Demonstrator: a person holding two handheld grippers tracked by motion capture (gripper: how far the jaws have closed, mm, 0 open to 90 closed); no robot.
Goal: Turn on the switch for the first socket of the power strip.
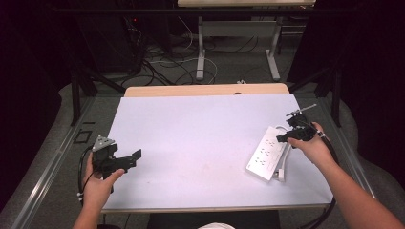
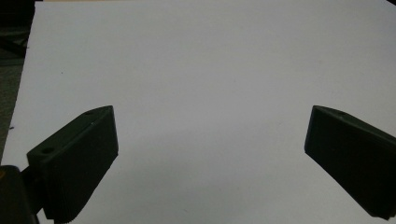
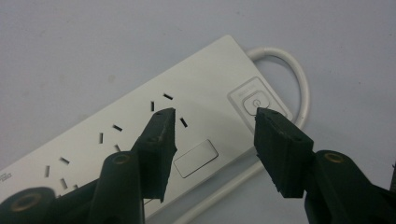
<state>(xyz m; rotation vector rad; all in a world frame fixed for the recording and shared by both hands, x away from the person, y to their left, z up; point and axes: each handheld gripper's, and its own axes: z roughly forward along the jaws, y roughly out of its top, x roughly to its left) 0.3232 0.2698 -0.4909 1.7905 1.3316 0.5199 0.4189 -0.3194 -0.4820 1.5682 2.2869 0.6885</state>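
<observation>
White table (image 1: 191,133), power strip (image 3: 140,135) beneath parted right tongs (image 3: 215,116)

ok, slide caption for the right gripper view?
Right gripper, open, poised over a white power strip near its switch.

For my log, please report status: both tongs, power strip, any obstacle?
Left tongs open, over bare table. Right tongs open above power strip, near its switch. No obstacle seen.

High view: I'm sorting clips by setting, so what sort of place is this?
Probably a lab or workshop recording station: a white-topped table bearing a power strip, loose cables on the floor behind, and dark curtains around.
</observation>
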